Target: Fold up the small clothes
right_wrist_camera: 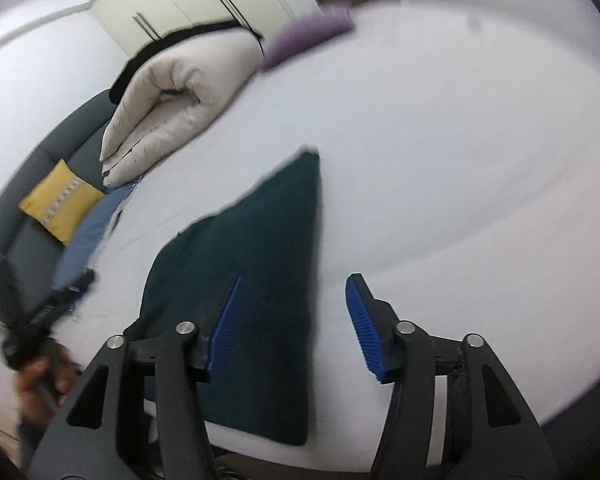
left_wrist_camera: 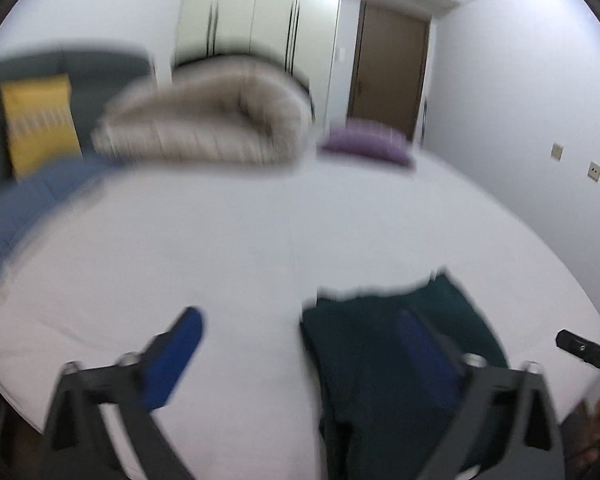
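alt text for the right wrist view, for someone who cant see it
A dark green garment lies flat on a white bed, under the open right gripper, which holds nothing. Behind lie a folded beige duvet and a purple cloth.

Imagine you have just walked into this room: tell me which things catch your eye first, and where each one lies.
First comes the dark green knitted garment, lying flat on the near part of the white bed, with the open right gripper hovering over its right edge. Next, the folded beige duvet sits at the bed's far left edge, a purple cushion beyond it. A yellow cushion glows on the grey sofa beside the bed.
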Demonstrator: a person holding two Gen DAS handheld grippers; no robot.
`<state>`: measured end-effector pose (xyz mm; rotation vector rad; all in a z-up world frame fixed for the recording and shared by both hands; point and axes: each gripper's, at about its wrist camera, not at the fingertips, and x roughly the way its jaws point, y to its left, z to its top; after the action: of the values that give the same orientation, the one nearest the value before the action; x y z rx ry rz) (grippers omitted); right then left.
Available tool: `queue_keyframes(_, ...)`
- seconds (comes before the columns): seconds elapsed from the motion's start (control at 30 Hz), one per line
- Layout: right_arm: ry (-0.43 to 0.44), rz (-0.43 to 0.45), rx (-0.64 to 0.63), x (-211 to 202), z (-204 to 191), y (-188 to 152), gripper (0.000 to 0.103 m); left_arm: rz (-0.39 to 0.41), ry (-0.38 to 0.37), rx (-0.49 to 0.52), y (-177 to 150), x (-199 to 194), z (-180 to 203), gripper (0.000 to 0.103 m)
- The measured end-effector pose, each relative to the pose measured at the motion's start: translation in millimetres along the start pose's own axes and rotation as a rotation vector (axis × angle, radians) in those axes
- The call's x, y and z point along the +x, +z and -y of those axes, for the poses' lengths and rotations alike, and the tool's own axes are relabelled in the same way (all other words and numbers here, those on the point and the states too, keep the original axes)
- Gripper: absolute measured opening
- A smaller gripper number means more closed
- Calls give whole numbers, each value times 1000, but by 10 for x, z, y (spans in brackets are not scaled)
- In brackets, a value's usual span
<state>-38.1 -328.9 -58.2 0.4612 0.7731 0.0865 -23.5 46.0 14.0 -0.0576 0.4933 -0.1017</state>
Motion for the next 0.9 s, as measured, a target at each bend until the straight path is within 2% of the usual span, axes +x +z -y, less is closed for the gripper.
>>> queue_keyframes(0.03, -21, 36, -36, -125, -94, -2, 61, 46, 13, 9, 14, -129, 40, 103)
queue_keyframes(0.1, -91, 135, -122, -405, -340, -13, 79, 128, 46, 37, 81, -317, 132, 103)
queue_keyframes(0.13, -121, 183, -156, -528, -437, -17, 82, 173, 69, 61, 107, -442, 184, 103)
queue_keyframes(0.2, -170, 305, -221, -801, -683, 4, 100, 243, 131, 103, 161, -641, 278, 103)
queue_keyframes(0.3, -211, 458, -281, -1166, -924, 9, 103, 325, 233, 139, 253, -851, 427, 103)
queue_keyframes(0.37, -247, 514, -317, -1382, -1071, 23, 103, 413, 283, 175, 291, -1036, 472, 103)
queue_keyframes(0.4, -250, 526, -329, -1465, -1130, 34, 103, 420, 289, 190, 330, -1094, 480, 103)
queue_keyframes(0.47, -238, 544, -342, -1664, -1219, 57, 103, 349, 267, 200, 407, -1095, 472, 103)
queue_keyframes(0.5, -233, 555, -340, -1746, -1251, 62, 103, 267, 237, 200, 475, -1036, 443, 103)
queue_keyframes(0.53, -228, 569, -337, -1830, -1286, 66, 103, 217, 224, 192, 500, -1002, 427, 103)
queue_keyframes(0.6, -225, 581, -331, -1967, -1353, 70, 103, 137, 213, 146, 526, -927, 371, 103)
queue_keyframes(0.67, -207, 575, -307, -2072, -1379, 61, 103, 94, 211, 115, 499, -864, 341, 103)
queue_keyframes(0.73, -206, 520, -284, -2124, -1389, 51, 103, 5, 195, 104, 438, -710, 327, 103)
queue_keyframes(0.9, -221, 380, -285, -2040, -1477, -5, 103, -142, 109, 67, 202, -433, 355, 103)
